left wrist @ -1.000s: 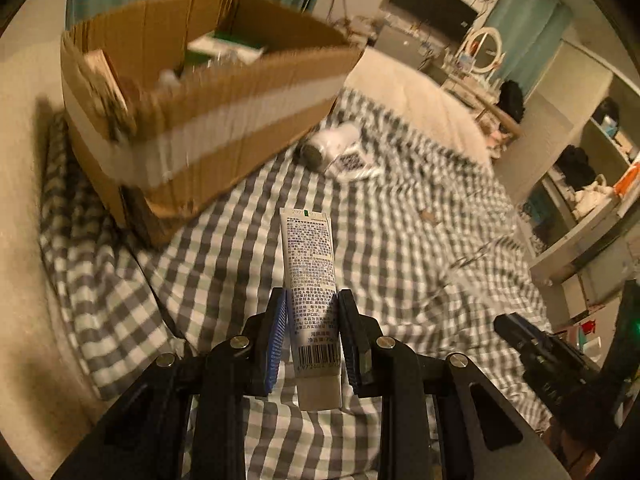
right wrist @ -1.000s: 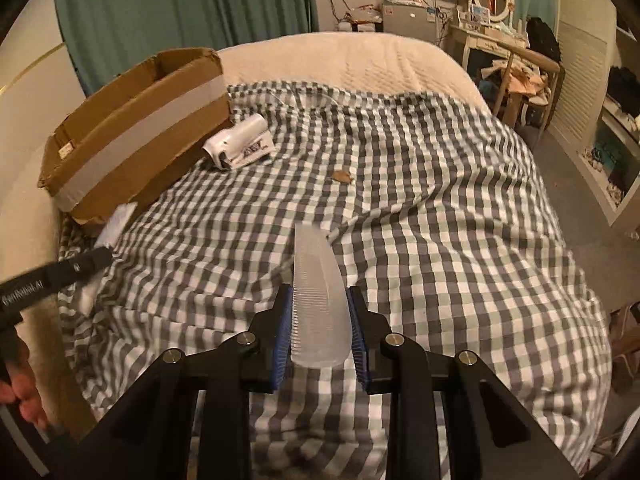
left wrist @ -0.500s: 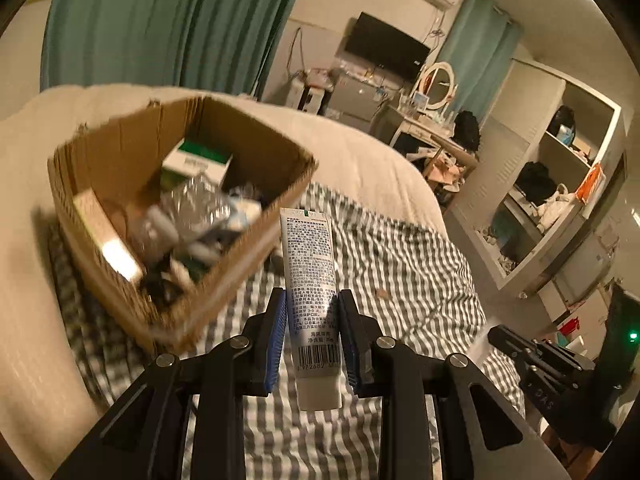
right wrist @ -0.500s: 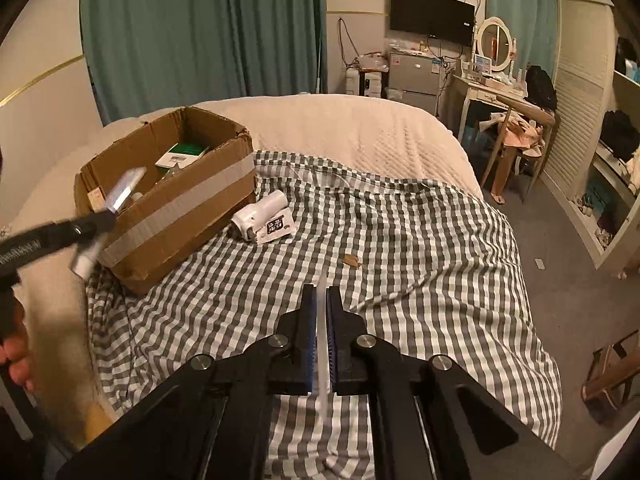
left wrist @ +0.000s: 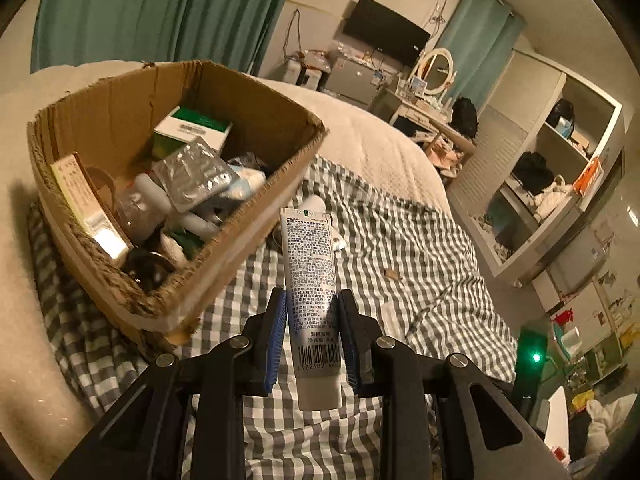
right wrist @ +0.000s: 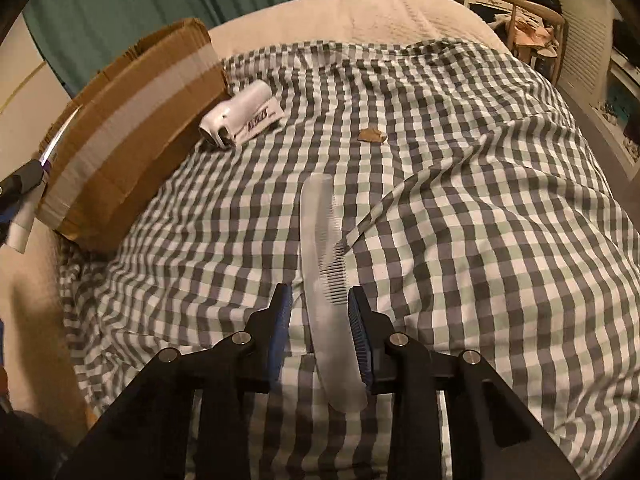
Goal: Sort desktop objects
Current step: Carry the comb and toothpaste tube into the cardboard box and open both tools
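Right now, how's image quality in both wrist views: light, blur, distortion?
Left wrist view: dim warm light, heavy fisheye vignette, open brown cardboard box edge slightly smeared, white printed tube sharp, glare on a box inside. Right wrist view: the same warm cast, translucent plastic comb and grey checked bedspread sharp, curved at the edges.

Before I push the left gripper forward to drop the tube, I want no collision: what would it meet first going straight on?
Probably the checked bedspread beyond the tube, not the cardboard box, which sits left of that line. Depth is hard to judge through the fisheye.
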`<state>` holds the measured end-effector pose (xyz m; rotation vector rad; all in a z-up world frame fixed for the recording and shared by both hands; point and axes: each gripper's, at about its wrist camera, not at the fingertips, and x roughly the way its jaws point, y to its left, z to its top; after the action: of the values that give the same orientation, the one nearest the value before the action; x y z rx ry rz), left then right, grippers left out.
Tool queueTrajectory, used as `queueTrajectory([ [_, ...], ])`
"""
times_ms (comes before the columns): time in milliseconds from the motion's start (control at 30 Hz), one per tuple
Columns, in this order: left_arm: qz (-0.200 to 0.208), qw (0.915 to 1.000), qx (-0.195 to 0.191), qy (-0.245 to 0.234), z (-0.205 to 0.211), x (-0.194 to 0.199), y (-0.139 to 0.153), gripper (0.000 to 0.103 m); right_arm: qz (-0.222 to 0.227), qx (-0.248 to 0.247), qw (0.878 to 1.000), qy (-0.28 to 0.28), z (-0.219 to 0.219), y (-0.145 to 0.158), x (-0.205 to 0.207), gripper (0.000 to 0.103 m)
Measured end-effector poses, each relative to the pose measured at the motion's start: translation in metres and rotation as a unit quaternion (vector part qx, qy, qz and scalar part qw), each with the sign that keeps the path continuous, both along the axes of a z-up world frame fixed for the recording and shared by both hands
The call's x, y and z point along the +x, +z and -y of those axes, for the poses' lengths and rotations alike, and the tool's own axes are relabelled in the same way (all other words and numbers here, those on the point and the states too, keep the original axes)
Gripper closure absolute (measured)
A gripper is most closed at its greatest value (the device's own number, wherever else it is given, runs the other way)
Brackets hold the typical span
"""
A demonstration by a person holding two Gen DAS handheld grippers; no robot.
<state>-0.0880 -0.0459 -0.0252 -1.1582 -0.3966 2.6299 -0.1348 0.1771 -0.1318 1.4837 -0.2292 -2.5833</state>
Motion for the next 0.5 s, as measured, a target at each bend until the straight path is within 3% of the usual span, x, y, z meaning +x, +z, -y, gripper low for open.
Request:
queueTrajectory([
  [133,0.005,0.9999,-0.002,-0.016,-0.014,-0.001,-0.007,0.077,0.007,0.011,1.0,0.018,0.005,-0.013,-0.006,0.074],
  [300,0.015,0.9996,-0.013,-0.02,-0.023,-0.005,-0.015,0.077,-0.001,0.077,0.996,0.037,0.017,-0.029,-0.009,0.074],
  [500,0.009,0.9994,-0.02,-0.025,-0.029,-0.002,-0.015,0.077,-0.022,0.03,0.999,0.016,0.005,-0.008,0.0,0.077],
])
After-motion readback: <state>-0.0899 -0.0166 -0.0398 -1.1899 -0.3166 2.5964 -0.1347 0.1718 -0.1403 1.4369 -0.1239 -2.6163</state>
